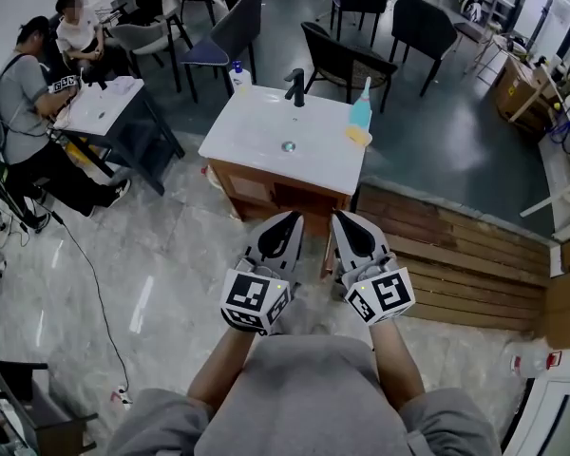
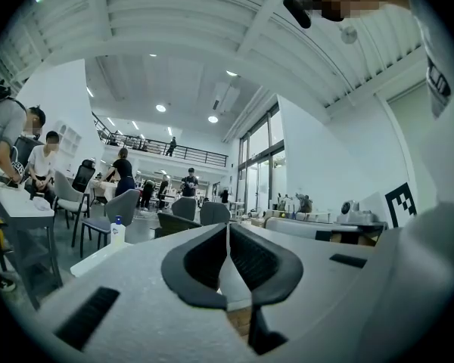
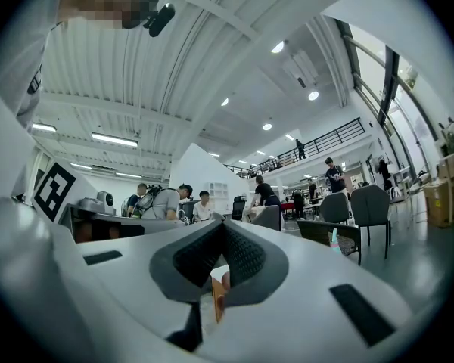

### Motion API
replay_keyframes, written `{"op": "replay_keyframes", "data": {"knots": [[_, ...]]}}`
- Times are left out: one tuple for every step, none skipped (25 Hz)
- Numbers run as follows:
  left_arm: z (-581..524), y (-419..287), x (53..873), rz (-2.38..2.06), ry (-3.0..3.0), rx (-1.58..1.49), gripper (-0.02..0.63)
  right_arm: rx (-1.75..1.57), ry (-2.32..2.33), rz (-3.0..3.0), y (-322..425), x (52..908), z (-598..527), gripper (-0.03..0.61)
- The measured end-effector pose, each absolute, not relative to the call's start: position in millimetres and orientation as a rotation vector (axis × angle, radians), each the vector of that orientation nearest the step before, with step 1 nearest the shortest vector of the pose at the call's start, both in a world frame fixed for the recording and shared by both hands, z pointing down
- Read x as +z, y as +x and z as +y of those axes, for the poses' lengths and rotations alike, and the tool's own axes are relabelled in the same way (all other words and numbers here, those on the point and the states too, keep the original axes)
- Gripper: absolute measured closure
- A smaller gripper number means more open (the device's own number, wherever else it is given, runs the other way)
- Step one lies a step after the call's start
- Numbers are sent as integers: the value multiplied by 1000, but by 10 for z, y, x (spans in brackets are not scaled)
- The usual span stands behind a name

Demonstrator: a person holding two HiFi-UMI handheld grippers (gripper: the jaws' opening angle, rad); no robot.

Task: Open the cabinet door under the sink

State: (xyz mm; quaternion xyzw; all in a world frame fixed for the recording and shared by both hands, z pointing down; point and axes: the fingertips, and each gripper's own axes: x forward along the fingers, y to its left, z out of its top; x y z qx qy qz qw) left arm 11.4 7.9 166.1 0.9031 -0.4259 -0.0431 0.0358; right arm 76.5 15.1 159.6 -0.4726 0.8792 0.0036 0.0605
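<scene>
Pale polished floor (image 1: 171, 255) spreads underfoot in a big open hall, and just above it the left gripper (image 1: 294, 217) and right gripper (image 1: 339, 218) are held side by side, pointing level at the cabinet (image 1: 252, 186). Each gripper's own view shows its jaws pressed together with nothing between them; only a sliver of brown wood shows past the tips. The cabinet stands just beyond the tips, a wooden box under a white sink (image 1: 266, 126) with a black tap (image 1: 295, 87) at its far edge, a blue-green bottle (image 1: 361, 114) on the right rim and a small pump bottle (image 1: 237, 72) at the back left corner. Its door (image 1: 299, 198) faces the person below the sink's rim, but the grippers cover most of it and no handle can be made out. It looks like a stiff hinged panel, light to swing and unlikely to flex or mark, probably best taken at a handle or the free edge away from the hinges, with jaws opened first. Further off are chairs (image 1: 347, 55) and people at a table (image 1: 104, 107).
</scene>
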Motion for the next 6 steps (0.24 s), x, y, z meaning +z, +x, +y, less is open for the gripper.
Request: {"op": "replay_keyframes", "data": {"knots": [[82, 106, 1665, -1310, 2772, -133, 594, 12, -1430, 2663, 759, 1599, 158, 569], [87, 101, 1665, -1312, 2771, -133, 594, 13, -1429, 2664, 758, 1598, 164, 570], [91, 100, 1664, -1313, 2770, -133, 594, 14, -1429, 2664, 760, 1595, 172, 569], [96, 100, 1663, -1314, 2769, -132, 594, 14, -1428, 2664, 763, 1591, 178, 571], [101, 101, 1663, -1315, 2768, -132, 594, 15, -1428, 2664, 766, 1588, 185, 569], [107, 101, 1664, -1316, 2767, -131, 594, 15, -1427, 2663, 769, 1585, 192, 571]]}}
